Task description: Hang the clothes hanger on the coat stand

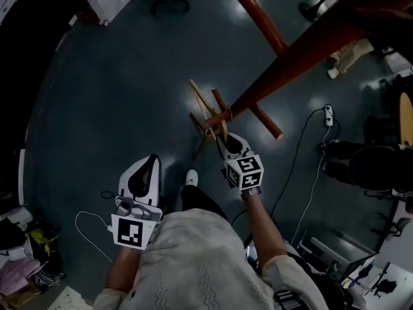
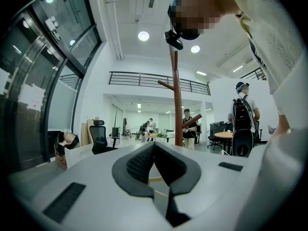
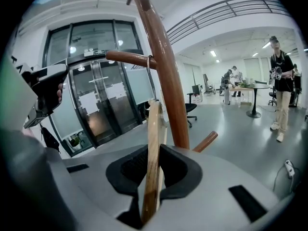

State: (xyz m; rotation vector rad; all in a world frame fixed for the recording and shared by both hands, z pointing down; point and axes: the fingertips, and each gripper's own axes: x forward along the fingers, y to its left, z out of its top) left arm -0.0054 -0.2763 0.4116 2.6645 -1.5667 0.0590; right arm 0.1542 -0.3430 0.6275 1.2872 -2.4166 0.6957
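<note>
1. Right claw (image 3: 156, 150) is clenched on the wooden hanger (image 3: 154, 129). The bar runs upright between the pads, which press on both its sides.
2. The hanger's top end sits just beside the pole of the coat stand (image 3: 166, 81), under the peg (image 3: 127, 58) that sticks out to the left. I can't tell whether the hook is over that peg.
3. In the head view, the right claw (image 1: 227, 139) is raised with the hanger (image 1: 205, 112) at the point where the pegs branch off the coat stand (image 1: 290, 60). The hanger is off the floor (image 1: 129, 95) and carried only by the claw.
4. Left claw (image 2: 154, 148) is clenched on nothing. The pad tips meet and nothing is between them.
5. In the head view, the left claw (image 1: 151, 163) is held low and close to the body, well apart from the hanger.
6. The left gripper view looks up at the coat stand (image 2: 177, 109) from below (open office behind it, people standing further back).
7. On the floor are a white shoe (image 1: 191, 177) between the two grippers and a power strip (image 1: 328, 115) with its cable to the right.
</note>
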